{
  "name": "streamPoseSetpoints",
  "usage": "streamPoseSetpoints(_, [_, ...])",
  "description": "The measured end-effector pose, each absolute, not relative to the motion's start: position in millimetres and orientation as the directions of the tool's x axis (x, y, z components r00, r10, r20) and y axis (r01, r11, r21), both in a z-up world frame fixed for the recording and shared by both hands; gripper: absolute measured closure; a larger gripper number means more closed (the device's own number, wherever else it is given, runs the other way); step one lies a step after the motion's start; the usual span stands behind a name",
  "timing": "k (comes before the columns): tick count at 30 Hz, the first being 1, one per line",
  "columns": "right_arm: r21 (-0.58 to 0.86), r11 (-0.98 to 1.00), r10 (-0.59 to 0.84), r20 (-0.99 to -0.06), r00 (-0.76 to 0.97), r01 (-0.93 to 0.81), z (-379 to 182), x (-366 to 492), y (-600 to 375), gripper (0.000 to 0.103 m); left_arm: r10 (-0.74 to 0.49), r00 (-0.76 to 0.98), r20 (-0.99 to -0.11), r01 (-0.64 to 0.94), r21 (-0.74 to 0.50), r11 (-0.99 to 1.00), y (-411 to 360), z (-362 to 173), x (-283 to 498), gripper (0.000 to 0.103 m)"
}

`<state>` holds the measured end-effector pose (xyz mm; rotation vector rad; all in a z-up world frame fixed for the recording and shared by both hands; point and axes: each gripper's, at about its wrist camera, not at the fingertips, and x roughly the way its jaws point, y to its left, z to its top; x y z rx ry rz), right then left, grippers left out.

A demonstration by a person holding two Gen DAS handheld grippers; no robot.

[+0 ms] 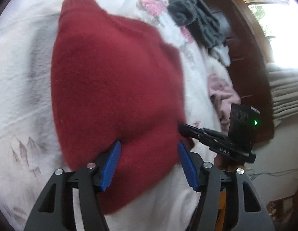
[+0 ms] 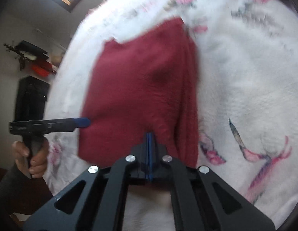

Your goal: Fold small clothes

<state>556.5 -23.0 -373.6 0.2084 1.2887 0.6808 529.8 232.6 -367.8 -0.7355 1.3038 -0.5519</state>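
Sweater (image 1: pixel 114 88), one; tools, two: left (image 1: pixel 149 165), right (image 2: pixel 150 140).

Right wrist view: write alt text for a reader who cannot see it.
The right gripper, its blue fingers shut, pinches the near edge of a red knitted garment on a white floral blanket. At left, a hand holds the left gripper at the garment's side edge.

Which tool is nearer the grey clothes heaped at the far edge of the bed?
Right, probably. The right tool is on the side of the red sweater towards the grey clothes; the left tool straddles its near edge.
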Motion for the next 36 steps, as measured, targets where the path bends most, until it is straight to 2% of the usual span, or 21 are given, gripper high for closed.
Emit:
streamPoseSetpoints(2, [0.512,0.782,0.581,-0.805,0.12,-0.355,-368.6,548.7,-25.0,0.099,-0.732,0.221,-0.645,-0.025,-0.754,0.657,238.5,-357.5,513.5,0.035])
streamPoseSetpoints(3, [0.496,0.794,0.562,-0.82,0.112,-0.35,-375.7,550.1,-24.9,0.103,-0.724,0.229,-0.65,-0.03,-0.748,0.663,238.0,-355.2,508.9,0.035])
streamPoseSetpoints(5, [0.463,0.826,0.51,-0.857,0.073,-0.322,-402.5,556.0,-24.2,0.103,-0.724,0.263,-0.638,-0.065,-0.76,0.647,252.3,-354.1,487.4,0.031])
streamPoseSetpoints(8, [0.538,0.798,0.569,-0.821,0.044,-0.271,-405.4,562.2,-32.0,0.103,-0.693,0.303,-0.655,-0.124,-0.748,0.653,278.0,-355.8,462.7,0.025])
streamPoseSetpoints(10, [0.614,0.748,0.65,-0.755,0.089,-0.25,-380.5,562.0,-52.0,0.085,-0.679,0.312,-0.665,-0.142,-0.739,0.658,294.1,-359.4,451.2,0.024])
streamPoseSetpoints(11, [0.639,0.737,0.671,-0.732,0.118,-0.221,-373.2,569.3,-62.6,0.065,-0.677,0.308,-0.668,-0.144,-0.736,0.661,299.1,-361.5,449.8,0.023])
streamPoseSetpoints(12, [0.664,0.726,0.687,-0.712,0.144,-0.181,-370.2,580.3,-73.6,0.053,-0.677,0.301,-0.672,-0.144,-0.734,0.664,300.1,-364.4,449.8,0.023])
streamPoseSetpoints(18, [0.81,0.586,0.808,-0.587,0.053,0.028,-416.8,657.8,-96.8,0.04,-0.716,0.274,-0.642,-0.15,-0.764,0.628,288.7,-390.3,468.6,0.023])
streamPoseSetpoints(22, [0.818,0.575,0.818,-0.575,-0.01,0.038,-438.1,690.0,-76.2,0.036,-0.717,0.265,-0.645,-0.164,-0.762,0.626,283.7,-405.4,479.9,0.023])
streamPoseSetpoints(27, [0.79,0.613,0.787,-0.612,-0.085,-0.007,-453.5,711.0,-50.8,0.036,-0.766,0.221,-0.603,-0.145,-0.797,0.586,274.2,-417.0,486.8,0.023])
streamPoseSetpoints(31, [0.789,0.613,0.781,-0.613,-0.118,-0.045,-455.3,719.3,-37.5,0.035,-0.807,0.198,-0.557,-0.161,-0.83,0.534,263.7,-429.5,494.5,0.025])
streamPoseSetpoints(36, [0.777,0.625,0.766,-0.629,-0.129,-0.073,-455.5,720.8,-24.8,0.035,-0.818,0.177,-0.548,-0.18,-0.835,0.52,250.3,-441.4,503.3,0.025])
